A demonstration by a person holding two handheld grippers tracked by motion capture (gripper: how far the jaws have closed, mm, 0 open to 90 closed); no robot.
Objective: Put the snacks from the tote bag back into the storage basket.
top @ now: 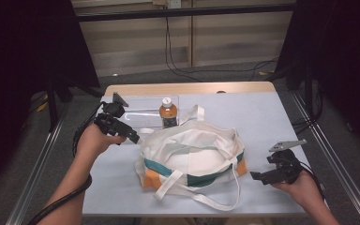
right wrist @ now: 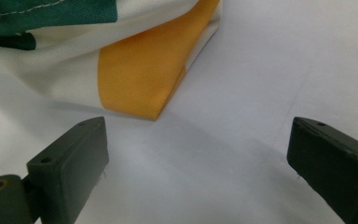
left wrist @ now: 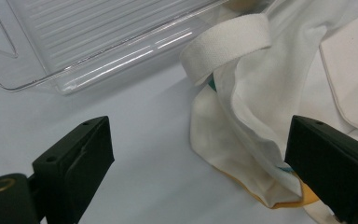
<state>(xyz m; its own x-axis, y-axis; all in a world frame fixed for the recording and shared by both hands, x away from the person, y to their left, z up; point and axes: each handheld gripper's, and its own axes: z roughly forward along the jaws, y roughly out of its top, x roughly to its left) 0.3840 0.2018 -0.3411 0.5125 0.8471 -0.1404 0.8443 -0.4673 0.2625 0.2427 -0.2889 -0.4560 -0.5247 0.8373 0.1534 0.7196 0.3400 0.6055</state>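
Now, with both grippers' jaws wide open and empty, we ease the left gripper [top: 132,137] onto the tote bag [top: 192,157]'s near rim while the right gripper [top: 258,176] steadies the orange corner [right wrist: 144,74].

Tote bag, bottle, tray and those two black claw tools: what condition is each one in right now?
Tote bag: lying on the table, mouth open, handles loose.
Bottle: upright, cap on, behind the bag.
Clear tray: flat on the table; the part seen holds nothing.
Left gripper: jaws open, at the bag's left edge, gripping nothing.
Right gripper: jaws open, beside the bag's orange corner, gripping nothing.
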